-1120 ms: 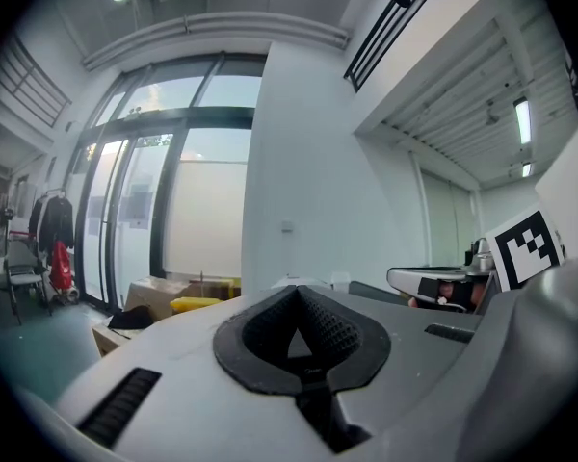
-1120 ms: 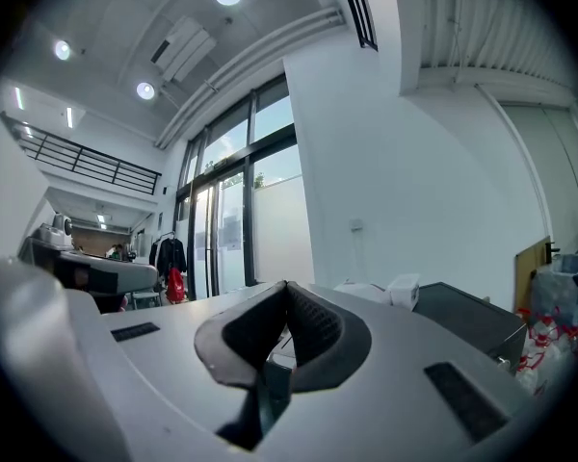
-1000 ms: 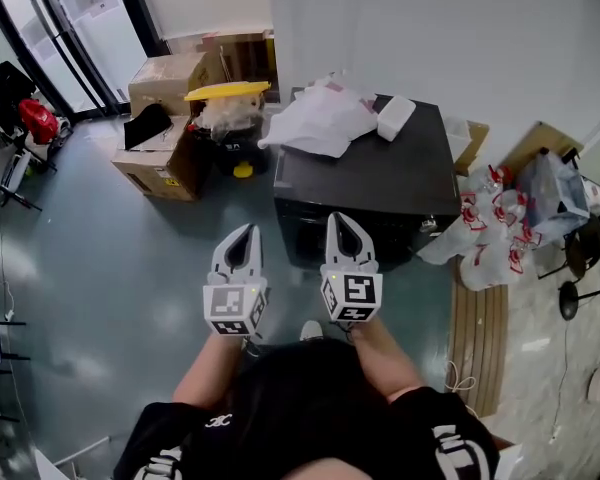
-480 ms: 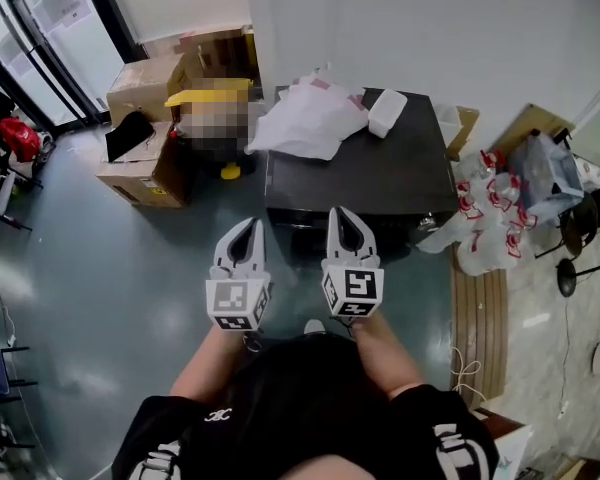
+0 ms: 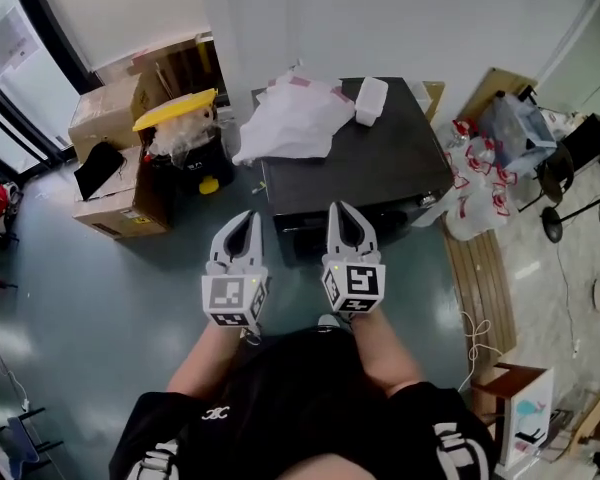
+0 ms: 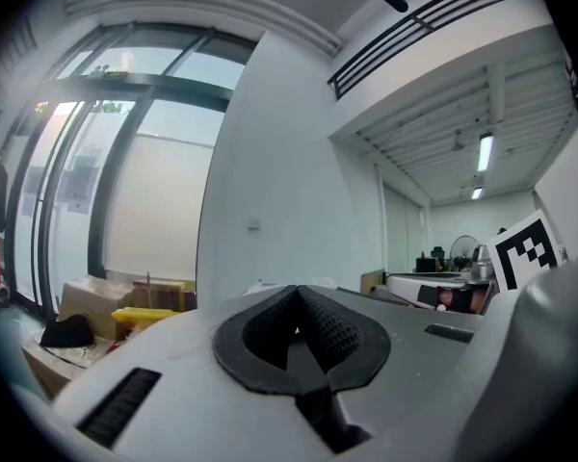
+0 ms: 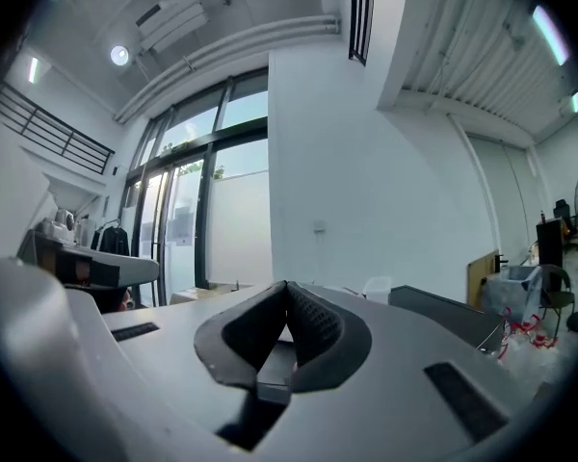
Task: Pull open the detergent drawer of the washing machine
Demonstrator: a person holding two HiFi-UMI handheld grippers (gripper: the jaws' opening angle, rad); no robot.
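The person's forearms hold the left gripper [image 5: 242, 216] and the right gripper [image 5: 342, 209] side by side, both pointing to twelve o'clock. On each one the jaws are together at the tips, with nothing between the dark ribbed pads. The bodies are smooth grey plastic.

Beyond the tips, from twelve to one o'clock, stands the washing machine [image 5: 380, 168], a black box with a flat matt top. Its dark front faces the grippers and is apart from them. I cannot make out the detergent drawer on that front.

On the top lie a crumpled white plastic sheet [image 5: 295, 118] and a small white rectangular box [image 5: 370, 100]. At ten o'clock are brown cardboard boxes [image 5: 110, 168] and a yellow lid [image 5: 175, 110]. At two o'clock lie thin white-and-red bags [image 5: 475, 196].
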